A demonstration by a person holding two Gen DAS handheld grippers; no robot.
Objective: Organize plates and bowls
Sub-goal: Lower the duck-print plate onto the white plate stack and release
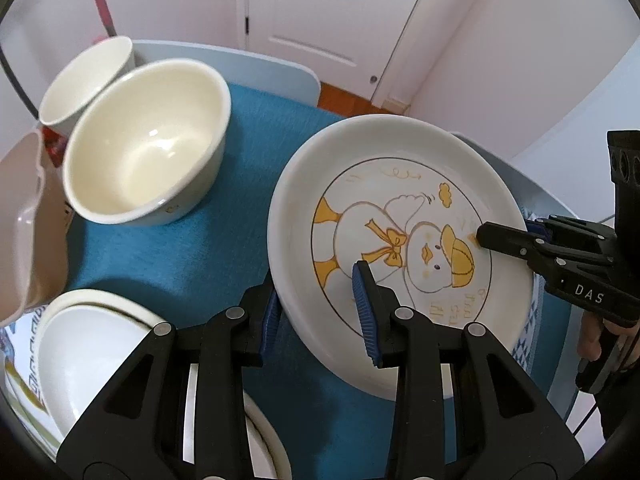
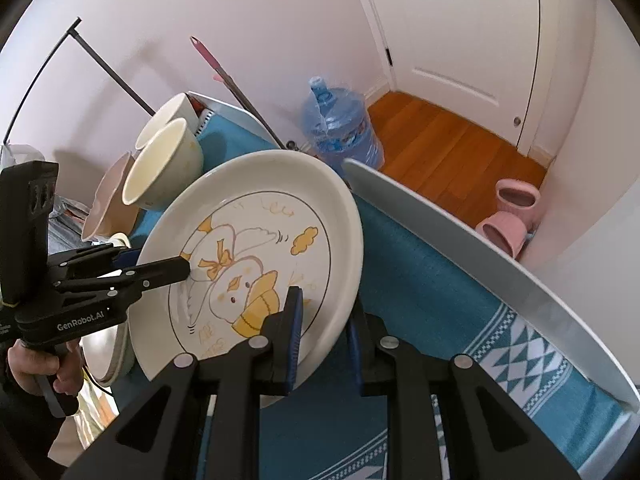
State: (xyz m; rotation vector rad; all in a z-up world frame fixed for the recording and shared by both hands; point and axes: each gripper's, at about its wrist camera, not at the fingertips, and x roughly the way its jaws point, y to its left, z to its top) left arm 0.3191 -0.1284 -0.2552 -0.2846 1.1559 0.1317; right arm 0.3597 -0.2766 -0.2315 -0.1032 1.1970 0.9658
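A white plate with a yellow duck drawing [image 1: 400,216] [image 2: 256,240] hangs tilted above the blue cloth [image 1: 188,256], held at two opposite rims. My left gripper [image 1: 316,296] is shut on its near-left rim, one blue pad under the rim and one on the plate's face; in the right wrist view this left gripper [image 2: 160,264] clamps the plate's left edge. On the opposite rim my right gripper [image 2: 324,312] is shut too, and shows as the right gripper [image 1: 508,232] at the plate's right edge.
A cream bowl [image 1: 148,144] [image 2: 164,168] stands left of the plate, a taller cream cup [image 1: 86,80] behind it, a pink bowl [image 1: 28,224] at far left. Stacked white dishes [image 1: 92,352] lie near left. The table edge [image 2: 480,248] runs right; a water jug [image 2: 340,124] and pink pots [image 2: 516,196] stand on the floor.
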